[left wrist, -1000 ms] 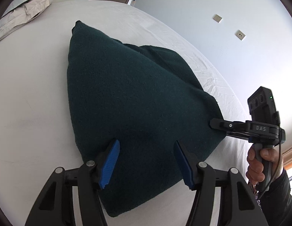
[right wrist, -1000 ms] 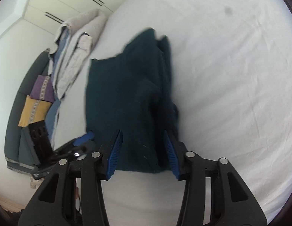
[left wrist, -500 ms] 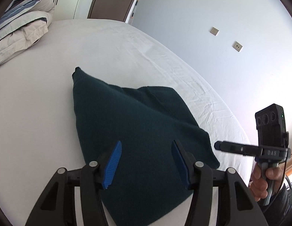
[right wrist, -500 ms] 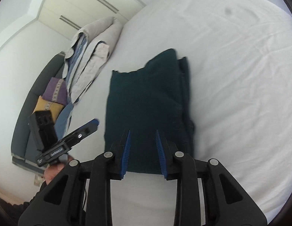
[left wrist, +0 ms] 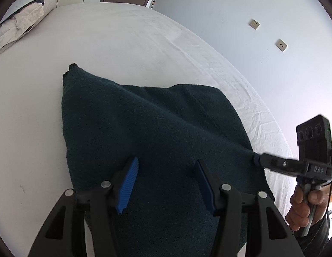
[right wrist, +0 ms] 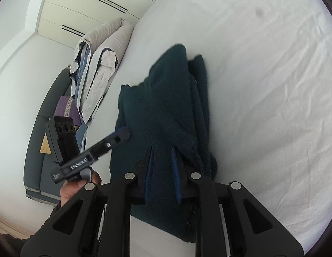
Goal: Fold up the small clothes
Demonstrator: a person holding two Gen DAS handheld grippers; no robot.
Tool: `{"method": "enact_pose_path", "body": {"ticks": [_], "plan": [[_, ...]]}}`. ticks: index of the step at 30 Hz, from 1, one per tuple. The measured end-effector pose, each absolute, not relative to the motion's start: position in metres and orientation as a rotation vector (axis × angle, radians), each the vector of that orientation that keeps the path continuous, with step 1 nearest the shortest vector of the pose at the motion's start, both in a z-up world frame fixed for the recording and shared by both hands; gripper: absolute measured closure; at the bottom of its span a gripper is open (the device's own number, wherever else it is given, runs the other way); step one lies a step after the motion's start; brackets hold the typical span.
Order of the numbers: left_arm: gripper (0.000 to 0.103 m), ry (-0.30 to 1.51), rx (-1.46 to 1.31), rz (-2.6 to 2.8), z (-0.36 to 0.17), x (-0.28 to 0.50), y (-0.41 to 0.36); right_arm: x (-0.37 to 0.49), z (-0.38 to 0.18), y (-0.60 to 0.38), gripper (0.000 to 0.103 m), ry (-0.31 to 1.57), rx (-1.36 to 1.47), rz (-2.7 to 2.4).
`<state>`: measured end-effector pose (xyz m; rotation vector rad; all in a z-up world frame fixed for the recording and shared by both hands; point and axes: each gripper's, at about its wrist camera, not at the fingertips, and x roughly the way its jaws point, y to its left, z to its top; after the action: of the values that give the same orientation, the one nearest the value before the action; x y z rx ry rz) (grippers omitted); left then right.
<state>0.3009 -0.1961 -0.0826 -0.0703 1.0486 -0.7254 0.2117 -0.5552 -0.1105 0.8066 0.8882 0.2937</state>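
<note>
A dark green knit garment [left wrist: 157, 132] lies folded on the white bed [left wrist: 123, 42]. My left gripper [left wrist: 166, 167] hovers over its near part with the blue pads wide apart and nothing between them. My right gripper [right wrist: 162, 152] has its pads closed on the garment's near edge [right wrist: 161, 141] and lifts that side, so the cloth [right wrist: 166, 98] stands up in a ridge. In the left wrist view the right gripper [left wrist: 257, 159] pinches the garment's right corner. In the right wrist view the left gripper [right wrist: 123, 133] shows at the garment's left edge.
Folded bedding and pillows [right wrist: 99, 64] lie at the bed's head, also in the left wrist view [left wrist: 20, 21]. A grey sofa with purple and yellow cushions [right wrist: 65, 109] stands beyond. A wall with sockets [left wrist: 281, 45] borders the bed's far side.
My right gripper closed from open onto the garment's edge and raised it. My left gripper stayed open and drew back a little above the cloth.
</note>
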Motion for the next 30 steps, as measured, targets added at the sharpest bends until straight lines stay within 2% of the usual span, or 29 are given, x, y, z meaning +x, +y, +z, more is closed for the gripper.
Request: {"method": "enact_pose_path", "body": {"ticks": [4, 7, 11, 14, 18, 19, 20, 22, 23, 30], "plan": [[0.047, 1.05, -0.061, -0.716, -0.085, 0.3, -0.2, 0.257, -0.095, -0.556, 0.086, 0.859, 0.823, 0.307], [0.047, 1.055, -0.063, -0.727, -0.087, 0.301, -0.199, 0.287, -0.124, -0.553, 0.086, 0.992, 0.783, 0.228], [0.047, 1.065, -0.084, -0.739, -0.09, 0.305, -0.196, 0.29, -0.145, -0.567, 0.095, 0.922, 0.851, 0.268], [0.047, 1.066, -0.103, -0.751, -0.091, 0.306, -0.194, 0.282, -0.142, -0.575, 0.094, 0.891, 0.851, 0.24], [0.046, 1.056, -0.186, -0.776, -0.08, 0.304, -0.179, 0.259, -0.112, -0.578, 0.084, 0.858, 0.753, 0.146], [0.045, 1.052, -0.227, -0.777, -0.075, 0.303, -0.17, 0.251, -0.104, -0.579, 0.073, 0.849, 0.728, 0.127], [0.045, 1.042, -0.261, -0.773, -0.069, 0.301, -0.161, 0.244, -0.097, -0.577, 0.049, 0.844, 0.7, 0.104], [0.041, 1.003, -0.305, -0.738, -0.059, 0.294, -0.139, 0.232, -0.088, -0.574, 0.032, 0.849, 0.64, 0.084], [0.036, 0.991, -0.318, -0.72, -0.058, 0.292, -0.13, 0.23, -0.087, -0.571, 0.032, 0.865, 0.619, 0.093], [0.032, 1.11, -0.371, -0.669, -0.096, 0.288, -0.109, 0.235, -0.119, -0.564, 0.034, 1.003, 0.699, 0.16]]}}
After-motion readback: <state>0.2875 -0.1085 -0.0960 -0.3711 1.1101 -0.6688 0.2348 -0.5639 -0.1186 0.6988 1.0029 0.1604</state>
